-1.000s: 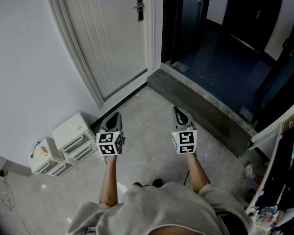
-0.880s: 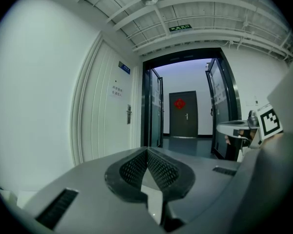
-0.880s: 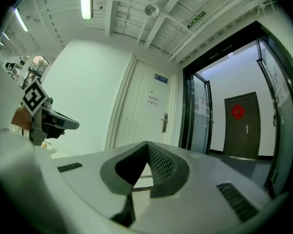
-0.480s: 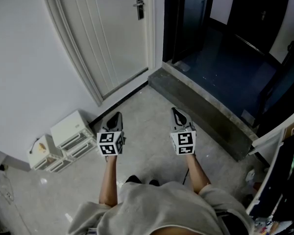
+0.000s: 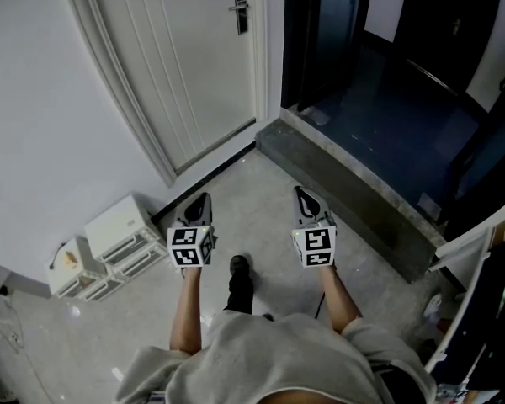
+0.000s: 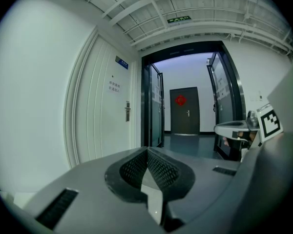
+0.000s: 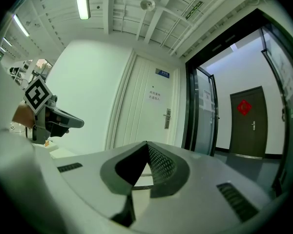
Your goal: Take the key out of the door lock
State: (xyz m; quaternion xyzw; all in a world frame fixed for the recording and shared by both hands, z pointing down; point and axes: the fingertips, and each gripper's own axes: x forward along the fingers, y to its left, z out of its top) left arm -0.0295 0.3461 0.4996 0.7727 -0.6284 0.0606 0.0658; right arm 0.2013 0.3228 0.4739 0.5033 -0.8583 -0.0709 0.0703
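Note:
The white door (image 5: 204, 57) stands closed at the far left of the hallway. Its handle and lock plate (image 5: 240, 9) show small in the head view, and again as the lock plate (image 6: 128, 111) and lock plate (image 7: 167, 118) in the two gripper views. The key is too small to make out. My left gripper (image 5: 200, 199) and right gripper (image 5: 303, 192) are held side by side well short of the door, pointing toward it. Both are shut with nothing between their jaws, as the left gripper (image 6: 147, 150) and right gripper (image 7: 146, 143) show close up.
White drawer units (image 5: 118, 230) sit on the floor against the left wall. A raised grey step (image 5: 353, 194) leads into a dark corridor with glass doors and a far dark door (image 6: 184, 110). A desk edge (image 5: 480, 225) is at right. My shoe (image 5: 238, 268) is between my arms.
I have walked a little closer to the door, and one foot has stepped forward between my arms. Both grippers stay shut and side by side.

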